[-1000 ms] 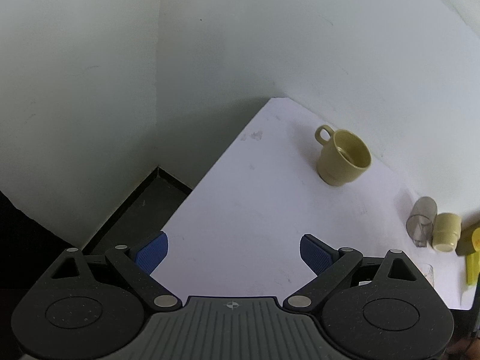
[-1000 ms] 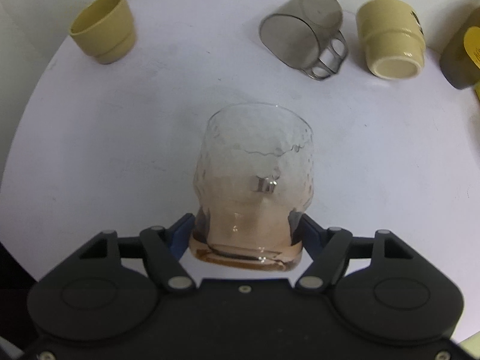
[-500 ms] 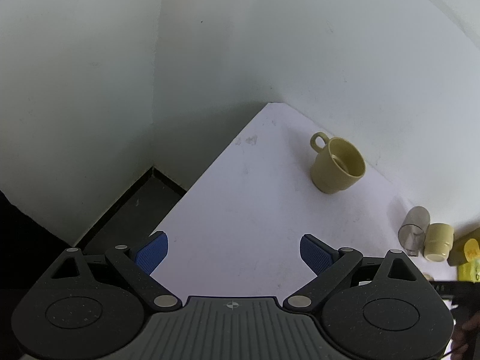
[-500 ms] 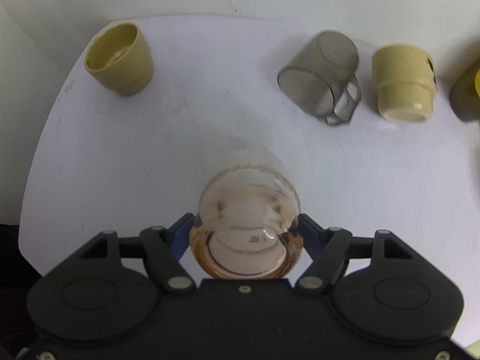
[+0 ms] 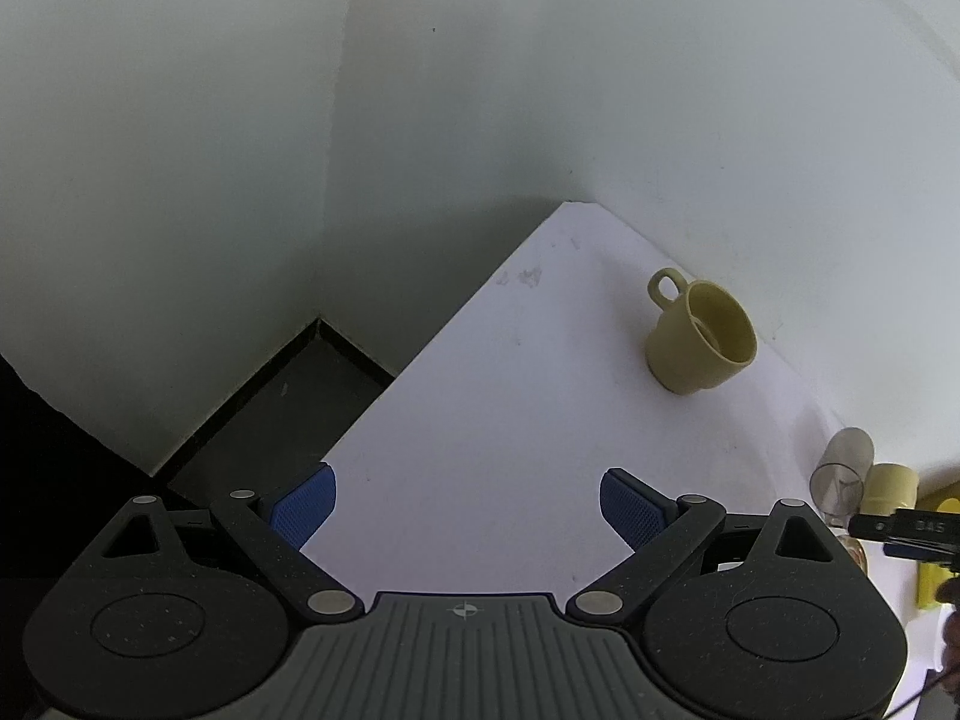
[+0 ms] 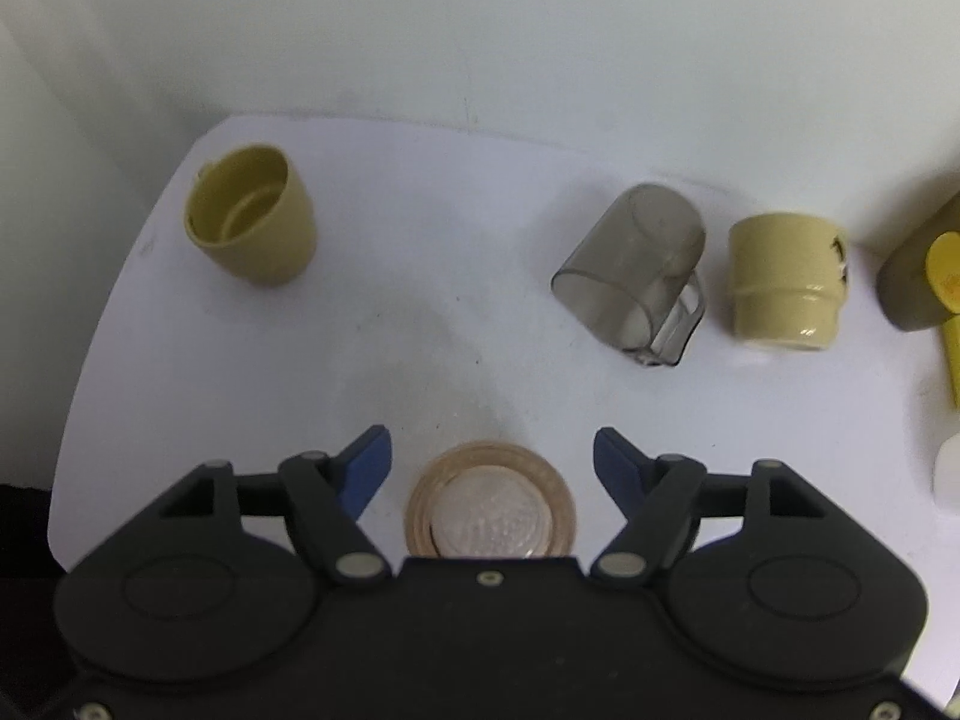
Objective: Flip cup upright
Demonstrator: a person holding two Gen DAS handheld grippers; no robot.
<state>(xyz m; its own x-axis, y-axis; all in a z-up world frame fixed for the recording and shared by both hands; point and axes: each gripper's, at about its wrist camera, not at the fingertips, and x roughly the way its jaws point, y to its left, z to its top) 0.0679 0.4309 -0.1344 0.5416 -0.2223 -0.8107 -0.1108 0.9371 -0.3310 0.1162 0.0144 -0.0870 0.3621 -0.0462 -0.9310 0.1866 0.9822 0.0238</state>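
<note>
The white table [image 6: 420,312] carries everything here, and the amber glass [image 6: 491,510] now stands on it, mouth up, seen straight down its throat from the right wrist view. Half a second ago the right gripper [image 6: 492,462] was clamped on that glass with the rim tipped toward the camera; a second ago it lay nearly sideways between the pads. Now the blue fingers [image 6: 366,465] have sprung wide, clear of the glass on both sides, nothing held. That reads as the flip done and the release made, so this cup looks finished.

The left gripper [image 5: 468,510] hangs spread open and empty, well apart from the glass, pointing toward the table's far corner.

Beyond the glass, a smoky grey cup [image 6: 636,282] lies on its side, and just beside it a cream cup [image 6: 786,282] sits mouth down. Left of the glass, further back, a yellow mug [image 6: 252,240] stands upright.

The glass itself is dimpled, pale amber at the rim, thick and cloudy white at the base, resting level with no tilt visible
</note>
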